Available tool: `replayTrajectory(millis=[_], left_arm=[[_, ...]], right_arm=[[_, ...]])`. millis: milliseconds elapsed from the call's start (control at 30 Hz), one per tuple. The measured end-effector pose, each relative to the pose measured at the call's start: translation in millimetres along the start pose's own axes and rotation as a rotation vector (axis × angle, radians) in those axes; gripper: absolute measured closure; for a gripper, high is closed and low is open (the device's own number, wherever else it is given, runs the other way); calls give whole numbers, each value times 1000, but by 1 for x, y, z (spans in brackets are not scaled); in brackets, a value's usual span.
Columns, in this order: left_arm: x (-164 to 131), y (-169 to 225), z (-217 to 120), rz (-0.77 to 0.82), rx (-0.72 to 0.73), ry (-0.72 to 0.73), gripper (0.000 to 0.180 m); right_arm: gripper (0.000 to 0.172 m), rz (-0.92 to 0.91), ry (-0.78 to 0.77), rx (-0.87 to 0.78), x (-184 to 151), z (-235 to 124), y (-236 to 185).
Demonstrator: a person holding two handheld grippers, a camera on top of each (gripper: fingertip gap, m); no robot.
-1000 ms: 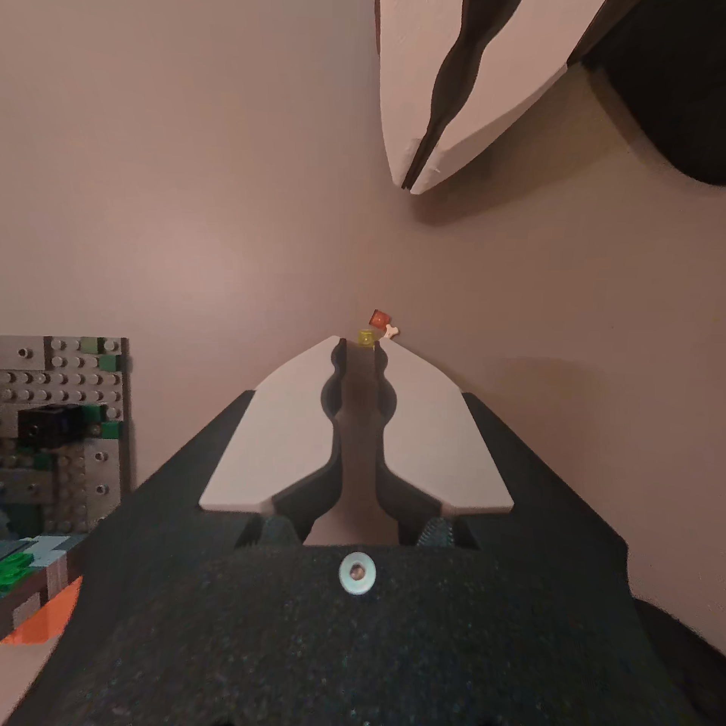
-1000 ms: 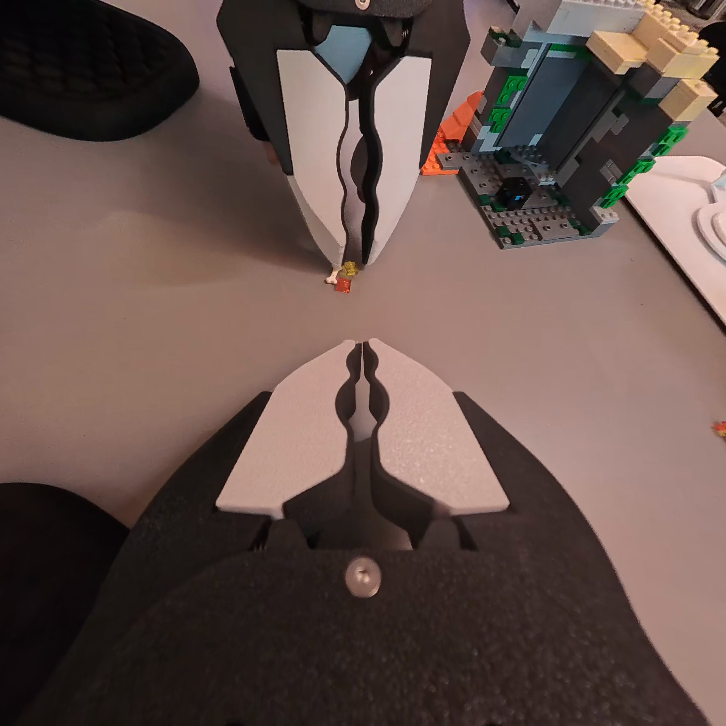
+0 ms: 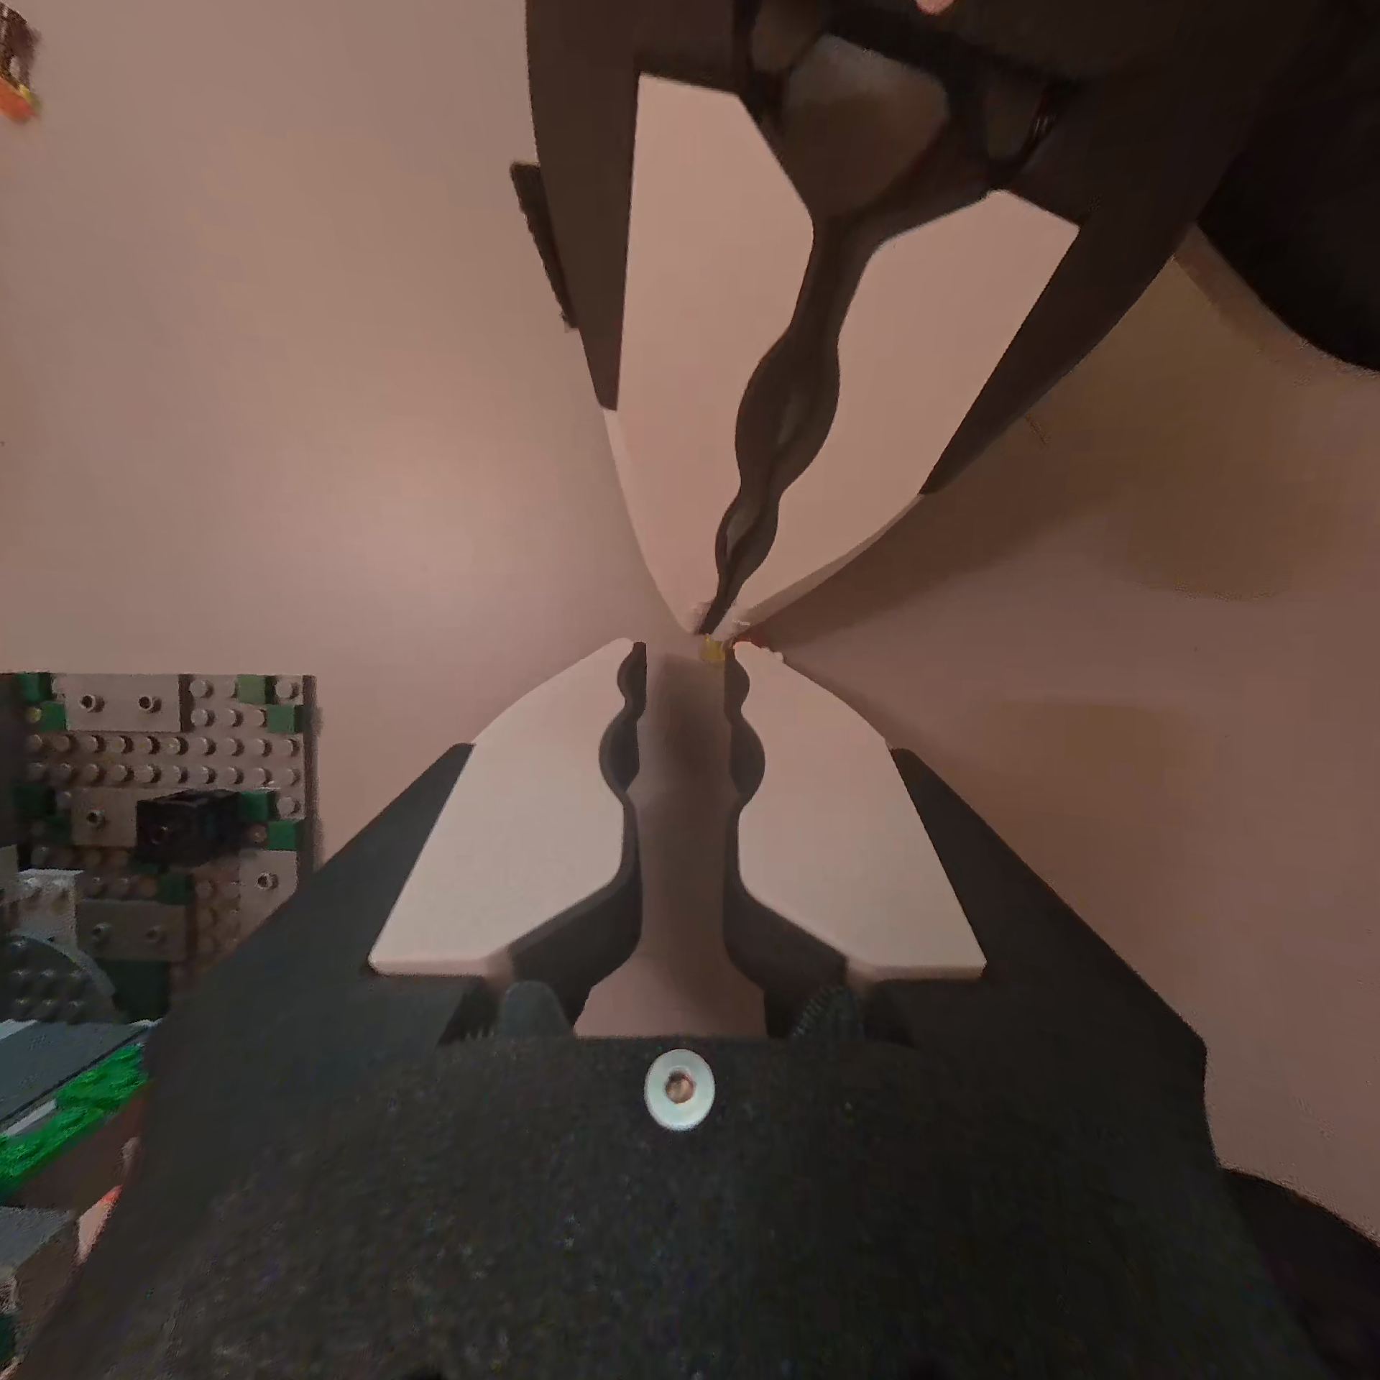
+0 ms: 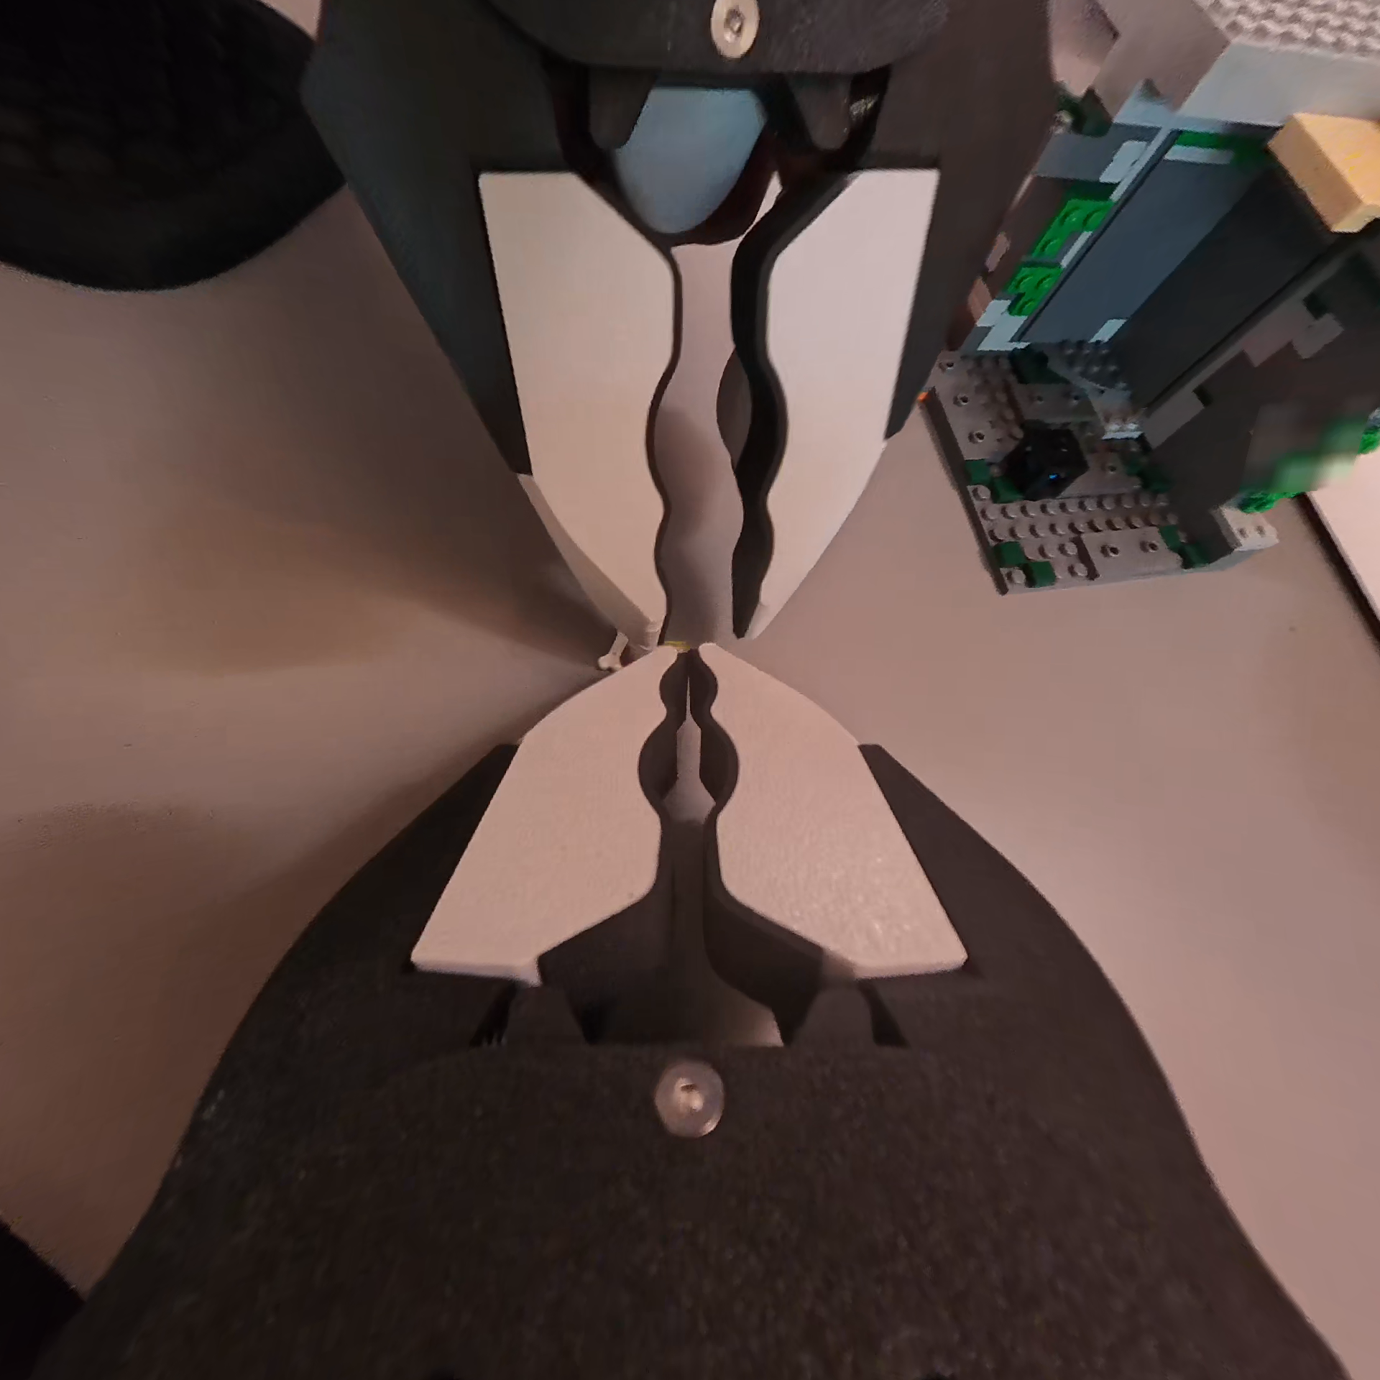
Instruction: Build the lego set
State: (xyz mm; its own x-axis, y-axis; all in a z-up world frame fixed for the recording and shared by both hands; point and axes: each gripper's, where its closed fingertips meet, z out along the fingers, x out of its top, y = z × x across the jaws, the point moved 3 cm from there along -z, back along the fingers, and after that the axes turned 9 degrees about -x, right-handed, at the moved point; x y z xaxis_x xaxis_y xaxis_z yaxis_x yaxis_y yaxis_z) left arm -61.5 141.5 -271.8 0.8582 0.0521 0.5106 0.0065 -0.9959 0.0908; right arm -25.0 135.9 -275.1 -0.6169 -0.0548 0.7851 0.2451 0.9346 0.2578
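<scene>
Two hand-held grippers meet tip to tip over a plain, matte, beige-grey surface [image 4: 224,523] under warm, dim light; little of the room beyond it shows.

Left hand-held gripper [image 3: 683,653]: its fingers stand apart with a clear gap, and a tiny yellow piece [image 3: 709,650] sits at the mouth of that gap, against the inner edge of one fingertip; the other fingertip does not reach it, so nothing is clamped.

Right hand-held gripper [image 4: 688,653]: its fingertips are closed together, with their points just beside the yellow piece. Whether they pinch it cannot be told.

A small white bone-shaped piece [image 4: 611,657] lies on the surface just beside the meeting tips, its long axis slanting away from them. A speck of red [image 3: 754,641] shows next to it in the left wrist view.

A grey, green and tan brick-built model [image 4: 1120,448] stands on a studded baseplate well apart from the tips, with a black block [image 4: 1042,455] on the plate.
</scene>
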Motion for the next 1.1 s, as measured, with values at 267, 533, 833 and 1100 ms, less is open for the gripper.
replayTrajectory(millis=[267, 533, 833, 1100], left_arm=[[-7, -6, -22, -10, 71, 37, 161], [-113, -54, -128, -302, 375, 59, 163], [-243, -95, -156, -665, 382, -23, 159], [-243, -104, -145, -672, 345, 0, 168]], right_arm=[[172, -19, -24, 5, 0, 2, 1], [172, 124, 83, -24, -4, -29, 17], [172, 180, 115, -30, -4, -35, 24], [172, 208, 113, -23, -8, -34, 24]])
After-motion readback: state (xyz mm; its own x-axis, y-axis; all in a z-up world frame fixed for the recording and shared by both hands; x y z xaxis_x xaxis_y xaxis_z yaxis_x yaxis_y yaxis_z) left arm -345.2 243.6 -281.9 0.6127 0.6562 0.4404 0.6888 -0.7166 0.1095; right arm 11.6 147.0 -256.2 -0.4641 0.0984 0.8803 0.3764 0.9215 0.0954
